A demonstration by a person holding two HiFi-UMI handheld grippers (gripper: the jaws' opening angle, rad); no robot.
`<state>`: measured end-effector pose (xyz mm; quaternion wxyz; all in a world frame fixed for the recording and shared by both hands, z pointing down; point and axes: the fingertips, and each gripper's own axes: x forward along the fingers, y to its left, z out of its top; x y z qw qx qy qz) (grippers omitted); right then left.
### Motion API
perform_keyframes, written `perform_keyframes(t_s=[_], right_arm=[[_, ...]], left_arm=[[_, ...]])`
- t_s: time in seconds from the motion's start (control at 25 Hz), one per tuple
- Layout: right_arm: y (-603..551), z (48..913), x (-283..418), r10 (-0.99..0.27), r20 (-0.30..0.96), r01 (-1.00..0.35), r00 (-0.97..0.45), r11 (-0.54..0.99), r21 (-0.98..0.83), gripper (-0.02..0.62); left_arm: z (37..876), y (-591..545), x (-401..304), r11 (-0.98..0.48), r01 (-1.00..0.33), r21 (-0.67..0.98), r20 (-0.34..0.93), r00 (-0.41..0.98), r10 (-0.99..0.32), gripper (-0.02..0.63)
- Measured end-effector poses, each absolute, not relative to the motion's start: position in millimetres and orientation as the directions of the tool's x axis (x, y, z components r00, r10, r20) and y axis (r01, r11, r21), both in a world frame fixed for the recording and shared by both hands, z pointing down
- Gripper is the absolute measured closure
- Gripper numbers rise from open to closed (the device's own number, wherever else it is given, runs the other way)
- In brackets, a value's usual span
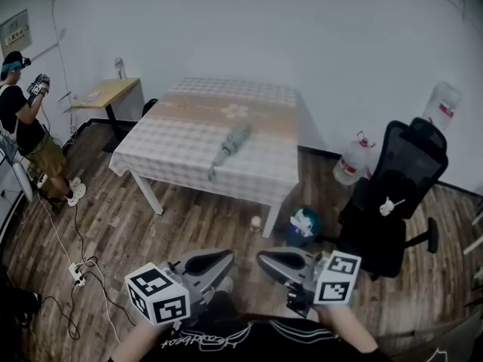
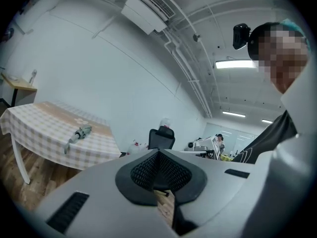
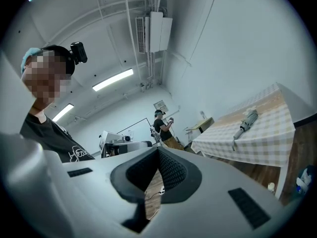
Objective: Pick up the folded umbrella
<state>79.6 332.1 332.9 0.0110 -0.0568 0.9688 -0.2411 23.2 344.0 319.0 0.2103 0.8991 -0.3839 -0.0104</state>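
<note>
Atop table (image 1: 177, 153), folded umbrella (image 1: 232, 144), left hand-held gripper (image 1: 228, 257) closed, right hand-held gripper (image 1: 261, 258) closed

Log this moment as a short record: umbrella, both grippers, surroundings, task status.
umbrella: folded, lying on the checked table, untouched
left gripper: shut, empty, well short of the table
right gripper: shut, empty, beside the left one
nearby: black office chair, right of the table in the head view
status: pick-up not yet done

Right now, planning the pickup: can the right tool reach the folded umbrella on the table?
Probably not yet: the right tool, shut, is across open floor from the folded umbrella on the table. Nothing blocks it.
</note>
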Motion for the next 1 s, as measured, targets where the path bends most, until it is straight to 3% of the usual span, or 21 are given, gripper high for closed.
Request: perform_keyframes(t_s=[0.32,1.0], right_arm=[[241.8,362.3,43.4,-0.147,0.038,-0.145,-0.988,0.837,-0.527,0.586],[4.3,364.6,-31.9,-0.336,0.081,-0.322,-0.938,0.764,-0.559,0.586]], left_arm=[[352.0,251.9,-14.3,-0.603,-0.660,0.448,0.173,0.725,-0.666,0.609],[364.3,3.4,-96.6,-0.678,-0.566,0.468,0.202,0.816,-0.542,0.609]])
